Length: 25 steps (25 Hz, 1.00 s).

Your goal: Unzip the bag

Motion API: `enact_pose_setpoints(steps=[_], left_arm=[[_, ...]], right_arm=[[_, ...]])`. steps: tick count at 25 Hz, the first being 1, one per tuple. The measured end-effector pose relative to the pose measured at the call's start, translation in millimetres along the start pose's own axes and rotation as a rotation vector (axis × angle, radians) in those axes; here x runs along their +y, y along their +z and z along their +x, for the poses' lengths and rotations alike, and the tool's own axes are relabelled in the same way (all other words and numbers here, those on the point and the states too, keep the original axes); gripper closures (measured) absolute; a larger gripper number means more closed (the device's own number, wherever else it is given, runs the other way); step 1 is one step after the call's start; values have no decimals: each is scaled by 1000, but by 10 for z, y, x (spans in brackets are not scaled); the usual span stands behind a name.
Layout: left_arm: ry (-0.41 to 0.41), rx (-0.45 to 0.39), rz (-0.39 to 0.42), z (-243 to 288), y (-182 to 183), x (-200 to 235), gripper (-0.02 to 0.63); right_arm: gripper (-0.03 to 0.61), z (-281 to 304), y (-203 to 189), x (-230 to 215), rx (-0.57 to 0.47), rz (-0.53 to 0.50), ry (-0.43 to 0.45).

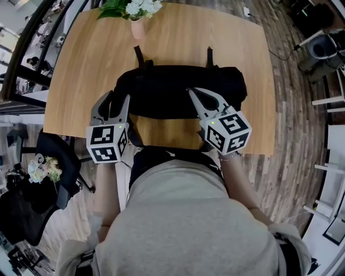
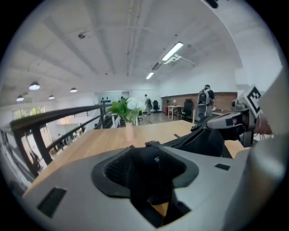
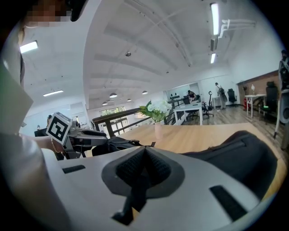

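Note:
A black bag [image 1: 178, 89] lies lengthwise across the wooden table [image 1: 215, 38], with two straps pointing to the far side. My left gripper [image 1: 116, 97] hovers at the bag's near left end, its jaws apart and the pads pressing on nothing. In the left gripper view the left gripper [image 2: 149, 155] shows dark bag fabric through the gap between its jaws. My right gripper [image 1: 190, 91] rests its tips on the bag's near side right of centre. In the right gripper view the right gripper [image 3: 144, 151] has its pads together, and I see nothing between them. The bag [image 3: 244, 153] bulks up at the right there.
A pink vase of white flowers [image 1: 137, 11] stands at the table's far edge behind the bag. A black office chair [image 1: 48, 178] stands on the floor to my left, beside a dark railing [image 1: 21, 48]. The table's near edge lies just under the grippers.

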<state>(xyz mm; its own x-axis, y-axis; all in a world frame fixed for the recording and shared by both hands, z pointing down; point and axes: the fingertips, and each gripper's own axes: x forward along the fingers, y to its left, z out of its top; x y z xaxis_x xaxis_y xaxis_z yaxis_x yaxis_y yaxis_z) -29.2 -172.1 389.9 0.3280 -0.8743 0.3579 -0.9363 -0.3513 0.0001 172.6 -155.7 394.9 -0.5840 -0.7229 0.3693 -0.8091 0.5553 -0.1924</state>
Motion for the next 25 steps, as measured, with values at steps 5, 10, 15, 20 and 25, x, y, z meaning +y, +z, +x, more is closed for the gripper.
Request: enact_pose_setpoints(steps=[5,10,15,20,25], left_arm=[[-124,-52,148,128,291,-522,420],[-339,-50,177,297,328,-1177,420],[-410,0,335,432,254,-1585,420],[-411,39,386,567,184,-1669,426],[-420,48,408,591,146,-1690,477]], right_arm=[[568,-8,-2,15,3,9,18],[568,10,12,29,3,25,40],[568,-4,19,40,2,31,43],[568,-1,40,23,-8,40,43],[568,0,25,21,-12,46,39]])
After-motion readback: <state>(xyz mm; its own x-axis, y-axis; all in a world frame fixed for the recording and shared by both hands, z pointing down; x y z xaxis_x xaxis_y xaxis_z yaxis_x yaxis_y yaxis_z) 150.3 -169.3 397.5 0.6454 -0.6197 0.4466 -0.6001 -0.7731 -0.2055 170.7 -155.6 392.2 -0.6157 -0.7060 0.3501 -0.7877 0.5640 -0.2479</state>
